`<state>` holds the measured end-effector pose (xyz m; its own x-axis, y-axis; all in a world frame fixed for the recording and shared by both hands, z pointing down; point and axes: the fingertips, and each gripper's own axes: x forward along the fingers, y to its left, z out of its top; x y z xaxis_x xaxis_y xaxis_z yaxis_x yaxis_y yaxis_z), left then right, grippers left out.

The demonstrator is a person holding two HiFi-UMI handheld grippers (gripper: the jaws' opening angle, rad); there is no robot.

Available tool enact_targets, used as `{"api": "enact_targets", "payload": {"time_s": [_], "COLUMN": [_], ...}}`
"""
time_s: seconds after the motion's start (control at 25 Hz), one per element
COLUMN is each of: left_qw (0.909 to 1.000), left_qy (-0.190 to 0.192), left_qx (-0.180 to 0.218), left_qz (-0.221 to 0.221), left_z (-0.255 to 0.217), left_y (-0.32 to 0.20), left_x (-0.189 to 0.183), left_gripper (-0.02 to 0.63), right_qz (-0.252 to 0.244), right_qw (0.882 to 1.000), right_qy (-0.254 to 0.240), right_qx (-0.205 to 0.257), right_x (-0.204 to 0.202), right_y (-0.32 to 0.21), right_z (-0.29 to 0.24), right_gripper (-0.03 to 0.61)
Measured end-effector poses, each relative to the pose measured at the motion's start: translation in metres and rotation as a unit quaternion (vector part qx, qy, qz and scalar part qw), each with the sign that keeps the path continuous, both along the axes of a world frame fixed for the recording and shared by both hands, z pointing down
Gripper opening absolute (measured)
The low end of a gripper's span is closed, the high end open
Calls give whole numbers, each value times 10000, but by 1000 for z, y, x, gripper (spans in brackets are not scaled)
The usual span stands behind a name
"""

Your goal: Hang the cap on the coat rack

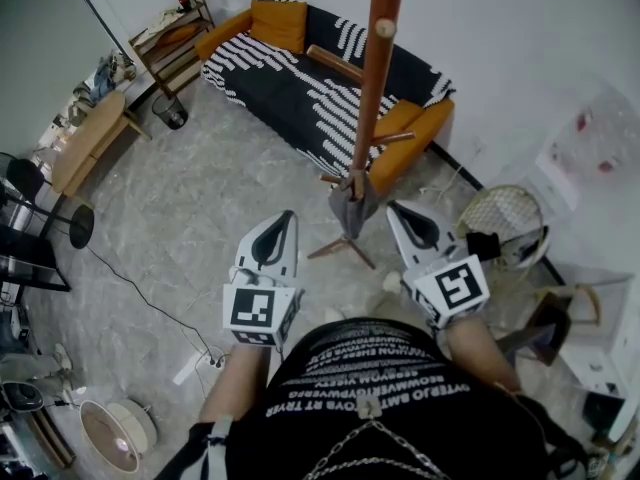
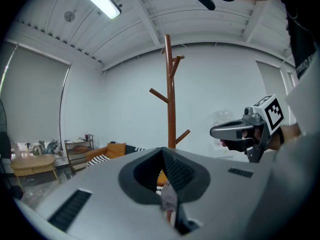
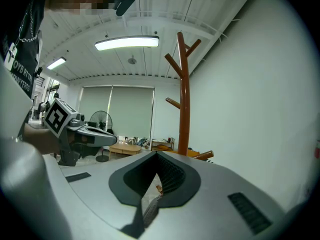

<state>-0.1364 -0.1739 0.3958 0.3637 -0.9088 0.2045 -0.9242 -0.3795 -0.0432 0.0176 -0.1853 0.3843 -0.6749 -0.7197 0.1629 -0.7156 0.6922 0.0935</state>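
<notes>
The brown wooden coat rack [image 1: 372, 98] rises in front of me, its pegs branching off the pole [image 2: 170, 99]. A grey cap [image 1: 352, 206] hangs low on the pole, just above the rack's feet. My left gripper [image 1: 288, 216] is shut and empty, its tip a little to the left of the cap and apart from it. To the cap's right, my right gripper [image 1: 394, 208] is also shut with nothing in it. In the left gripper view the closed jaws [image 2: 163, 151] point at the pole, and the right gripper [image 2: 215, 132] shows at the right. The right gripper view looks along its closed jaws [image 3: 156, 155] toward the rack [image 3: 184, 99].
A black-and-white striped sofa [image 1: 300, 78] with orange cushions stands behind the rack. A wooden table [image 1: 85, 138], shelf [image 1: 170, 38] and bin [image 1: 170, 111] are at the far left. A fan [image 1: 110, 438] and cable [image 1: 150, 303] lie near left; a round wicker seat [image 1: 505, 218] is at the right.
</notes>
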Motion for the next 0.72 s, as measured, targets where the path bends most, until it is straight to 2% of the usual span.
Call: {"api": "enact_targets", "payload": {"time_s": [0.72], "left_qw": [9999], "left_qy": [-16], "left_qx": [-57], "left_qz": [99], "left_z": [6], "left_y": [1], "left_x": [6], "left_gripper": [3], "right_qz": [-13], "right_qw": [10000], "right_qy": [15], "right_qx": [-20], "right_x": [0], "right_y": [2], "right_z": [3], "right_gripper": [3]}}
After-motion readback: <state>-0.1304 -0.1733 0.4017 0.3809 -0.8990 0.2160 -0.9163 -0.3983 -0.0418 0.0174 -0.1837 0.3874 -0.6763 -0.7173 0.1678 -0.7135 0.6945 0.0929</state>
